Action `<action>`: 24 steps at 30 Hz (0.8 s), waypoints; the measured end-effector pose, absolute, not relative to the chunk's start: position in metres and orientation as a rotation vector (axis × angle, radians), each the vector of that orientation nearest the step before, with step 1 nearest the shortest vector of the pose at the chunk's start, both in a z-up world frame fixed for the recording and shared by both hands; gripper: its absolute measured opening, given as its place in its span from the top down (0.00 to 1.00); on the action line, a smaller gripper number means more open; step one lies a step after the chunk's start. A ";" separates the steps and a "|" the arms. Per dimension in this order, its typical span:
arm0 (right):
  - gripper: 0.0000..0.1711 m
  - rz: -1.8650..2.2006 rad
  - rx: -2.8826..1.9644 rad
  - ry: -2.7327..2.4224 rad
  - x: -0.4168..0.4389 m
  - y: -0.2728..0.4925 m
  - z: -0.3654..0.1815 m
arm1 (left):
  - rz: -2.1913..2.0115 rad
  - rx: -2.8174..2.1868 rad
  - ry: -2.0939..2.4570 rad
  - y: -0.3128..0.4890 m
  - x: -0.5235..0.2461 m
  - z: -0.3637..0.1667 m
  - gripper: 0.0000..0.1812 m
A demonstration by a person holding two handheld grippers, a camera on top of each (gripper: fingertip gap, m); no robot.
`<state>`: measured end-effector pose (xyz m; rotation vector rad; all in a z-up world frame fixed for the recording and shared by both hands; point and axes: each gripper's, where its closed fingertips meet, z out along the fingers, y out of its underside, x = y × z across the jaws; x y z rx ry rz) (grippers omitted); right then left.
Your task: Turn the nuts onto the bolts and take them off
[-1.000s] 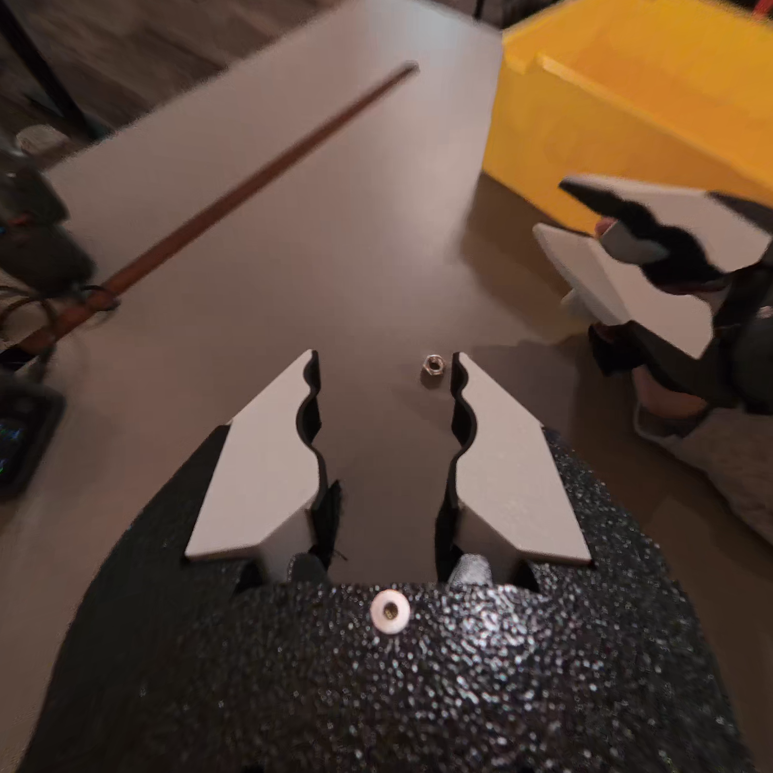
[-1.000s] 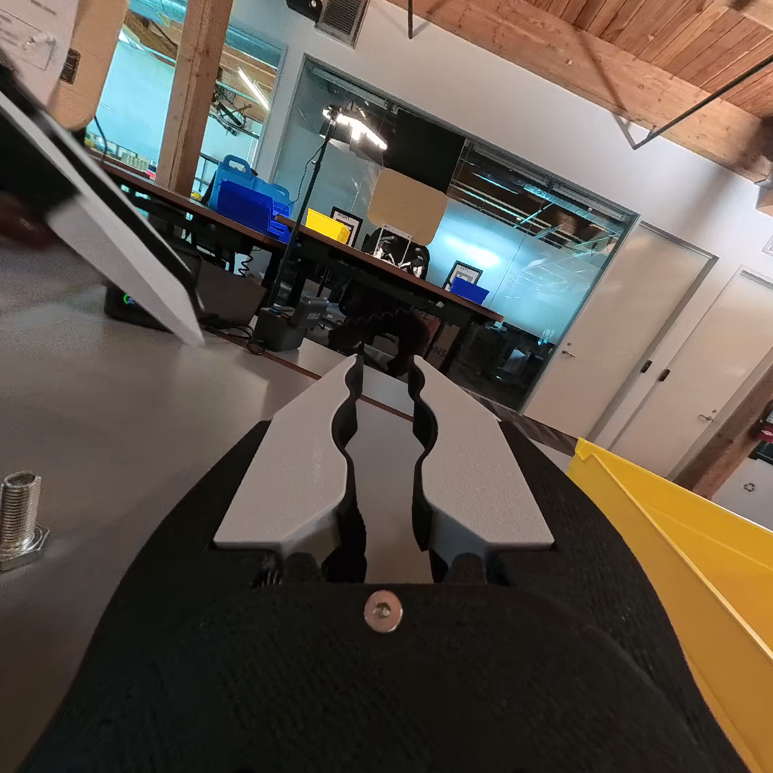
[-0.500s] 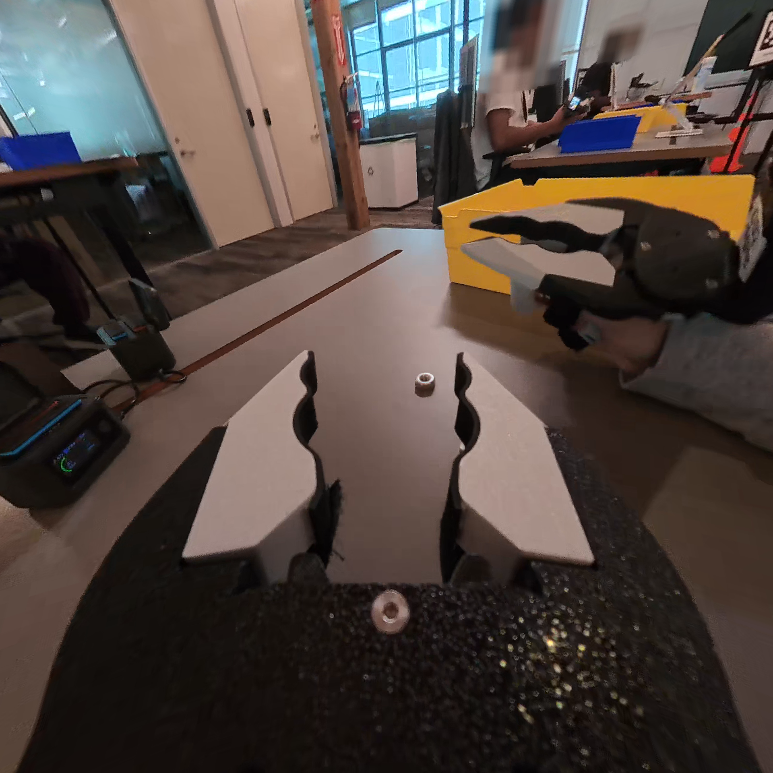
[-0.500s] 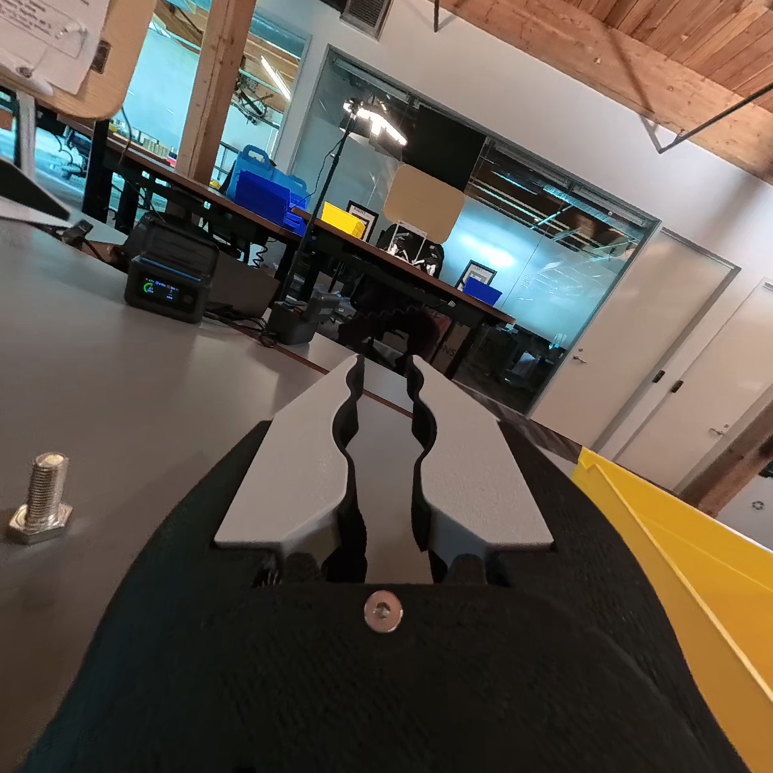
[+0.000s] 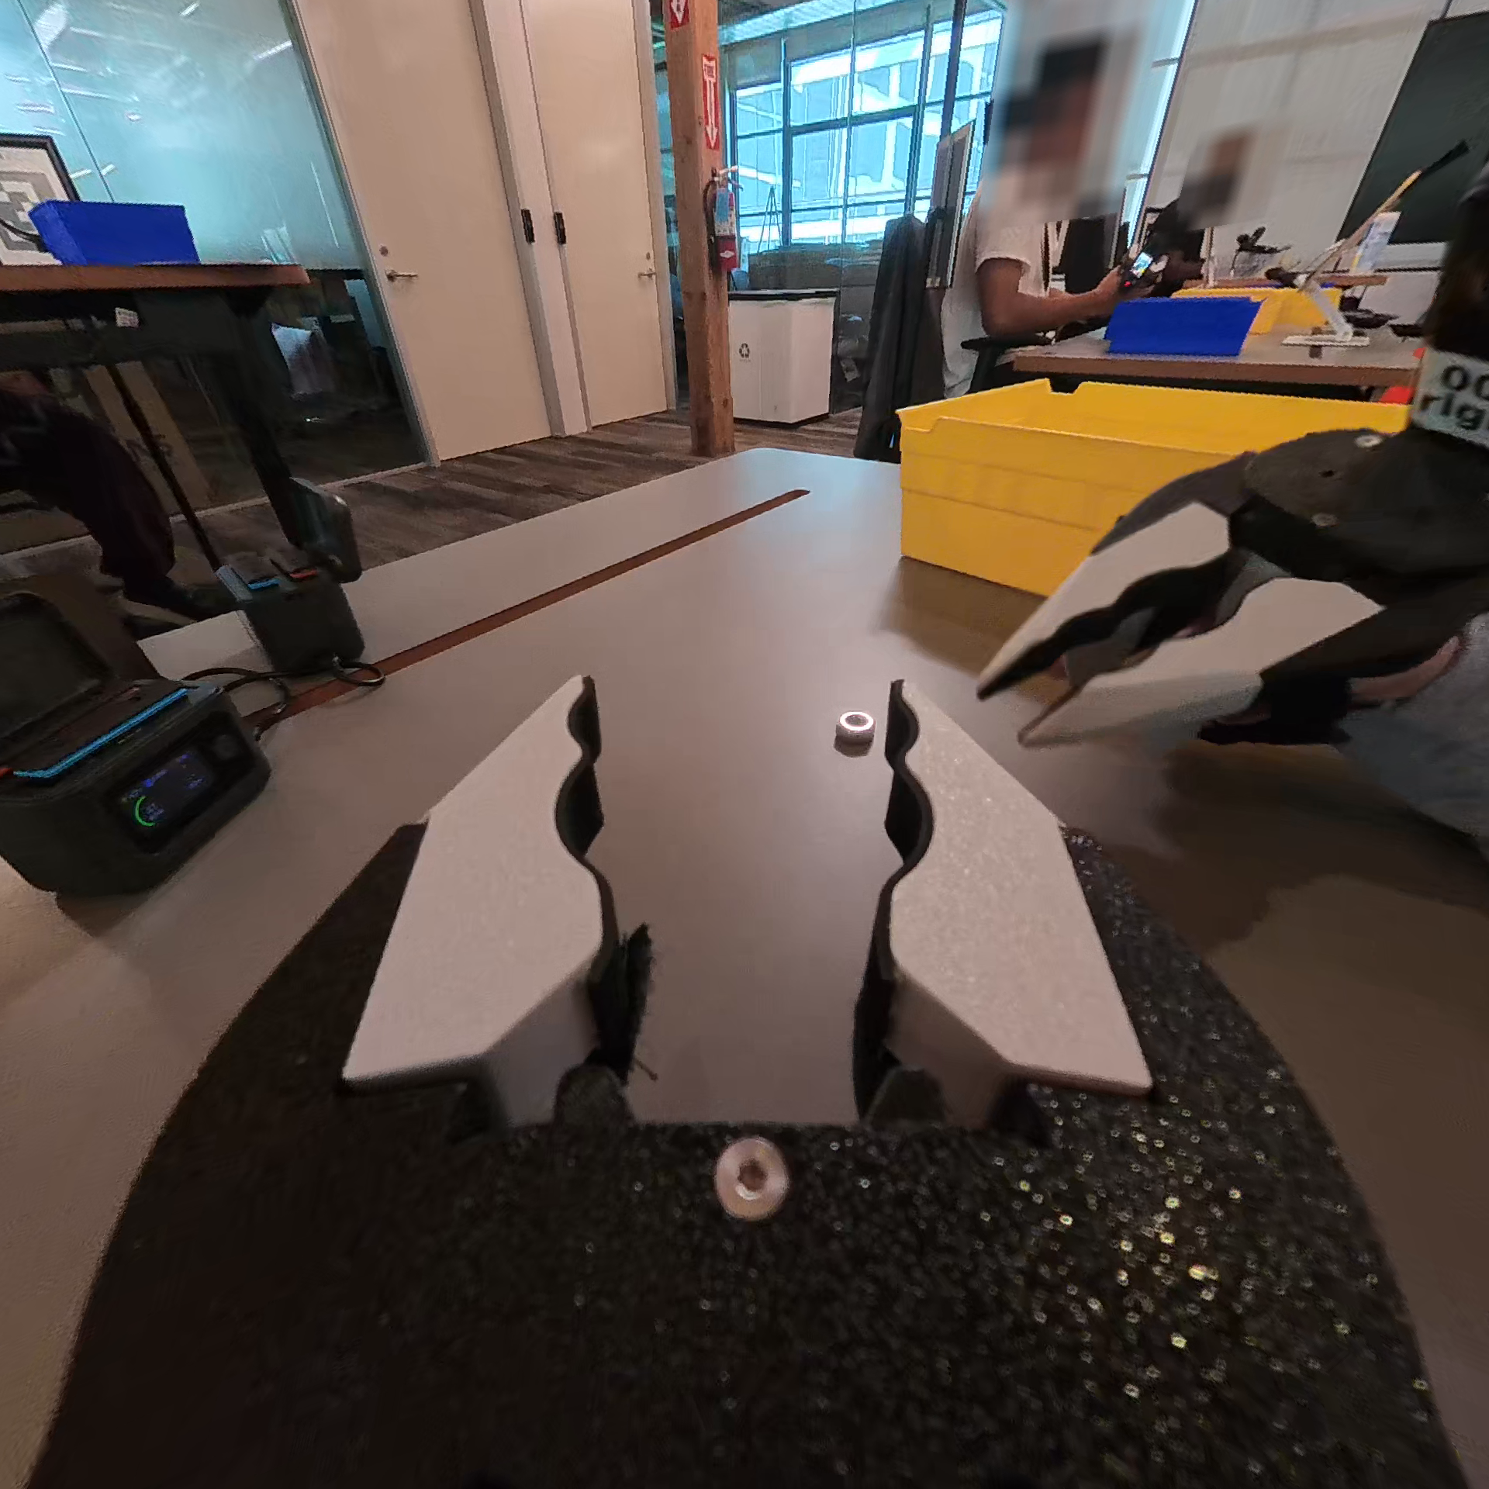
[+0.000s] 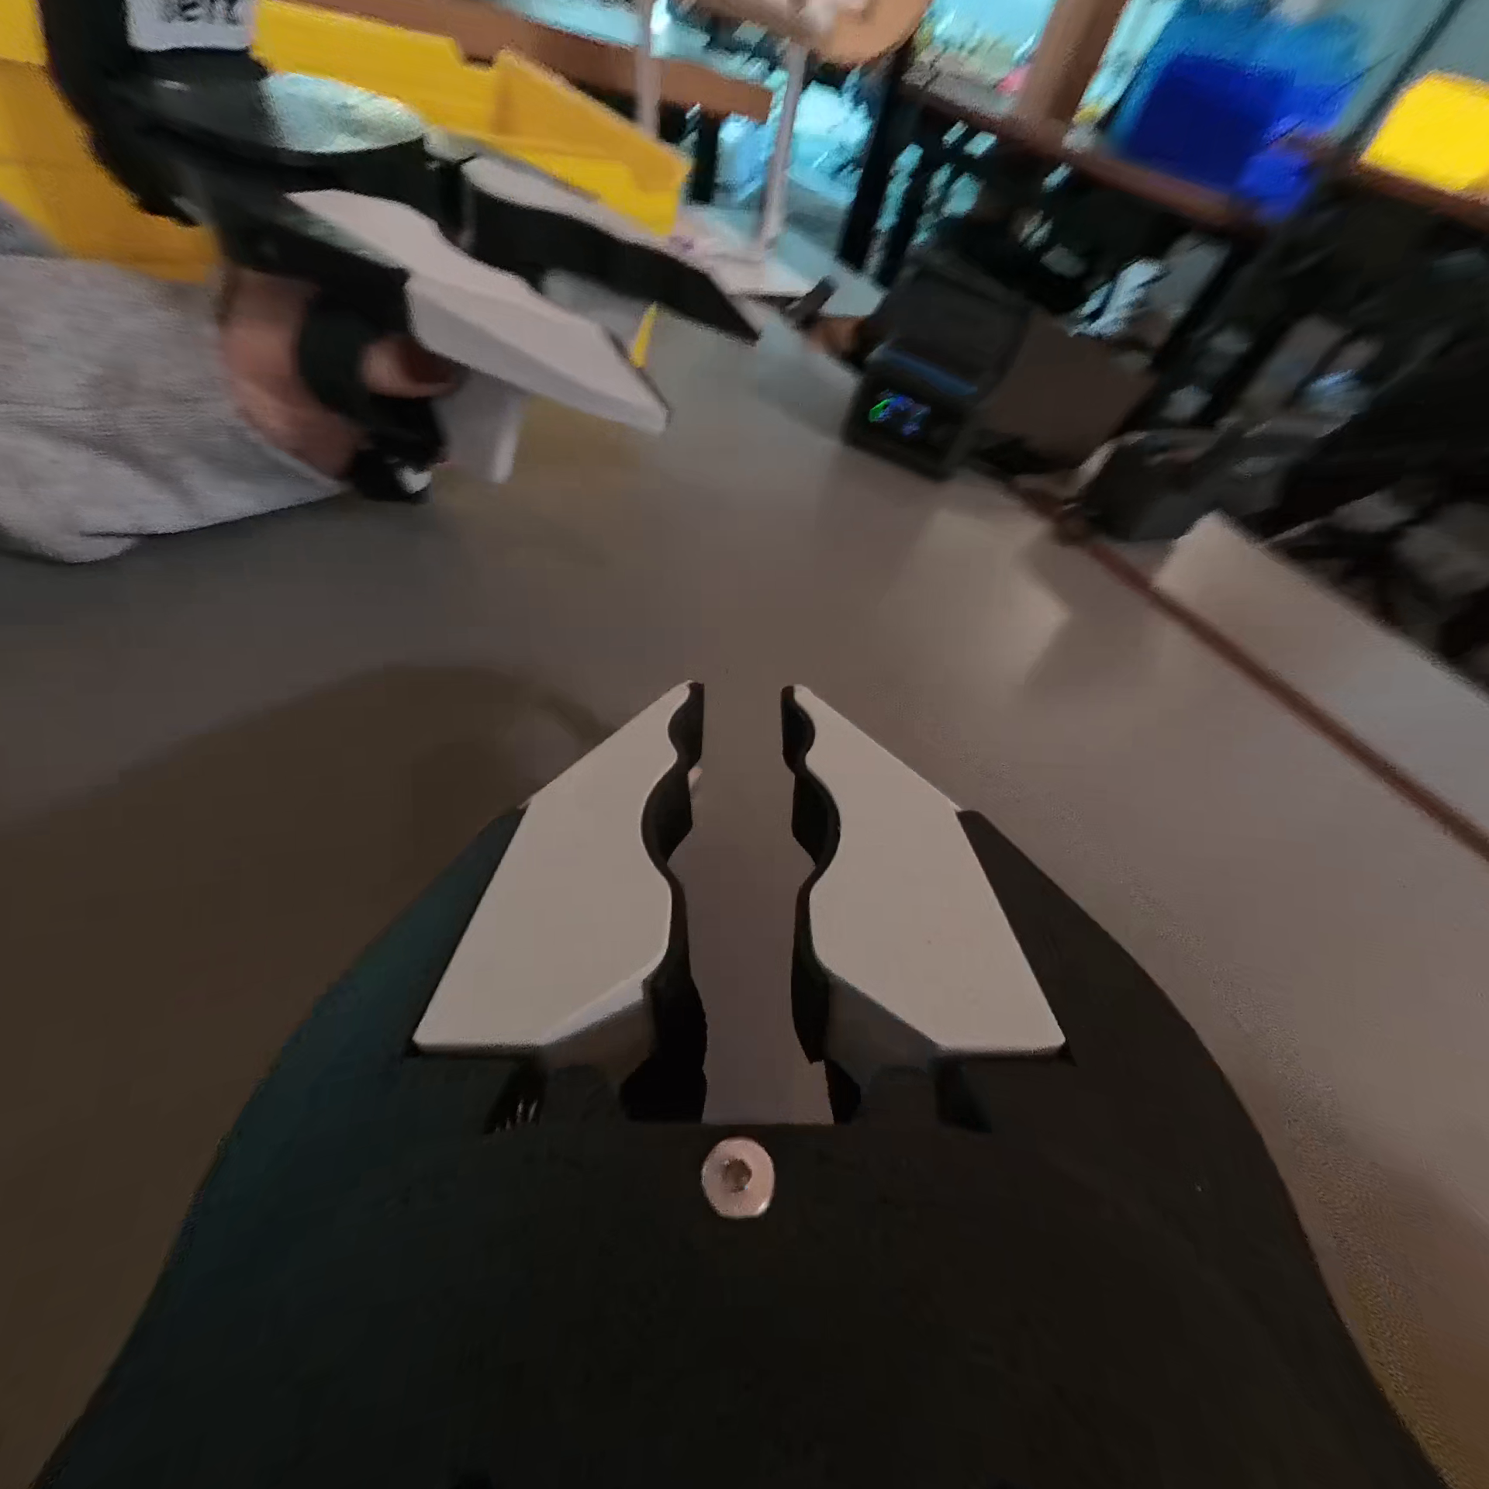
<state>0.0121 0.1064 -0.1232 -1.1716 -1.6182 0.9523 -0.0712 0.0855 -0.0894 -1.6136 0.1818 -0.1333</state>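
over the table (image 5: 725, 580), left tool (image 5: 737, 701) gapes by the nut (image 5: 855, 725); right tool (image 6: 741, 701) slightly apart, empty.

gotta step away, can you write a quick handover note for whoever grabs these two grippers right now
Left gripper: open, empty, low over the table, pointed at the nut.
Right gripper: jaws slightly apart, nothing between them, angled down at bare table; its view is motion-blurred.
Nut: lying flat and loose on the table, just ahead of the left gripper's right fingertip, not gripped.
Bolt: not visible in either view at this moment, so find it first.
Yellow bin: on the table beyond the nut.
Done: nothing threaded that can be seen.
Left: pick up the nut, hold the bolt, turn the nut on, then take it off.
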 end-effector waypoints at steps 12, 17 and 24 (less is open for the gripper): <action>0.86 0.821 -1.369 -1.847 0.011 0.098 -0.172 | -0.112 -1.634 0.234 0.088 -0.063 -0.095 0.64; 0.86 0.740 -1.398 -1.878 0.009 0.100 -0.181 | -0.130 -1.649 0.240 0.089 -0.061 -0.097 0.65; 0.88 0.732 -1.420 -1.861 0.007 0.103 -0.182 | -0.138 -1.645 0.224 0.088 -0.064 -0.096 0.66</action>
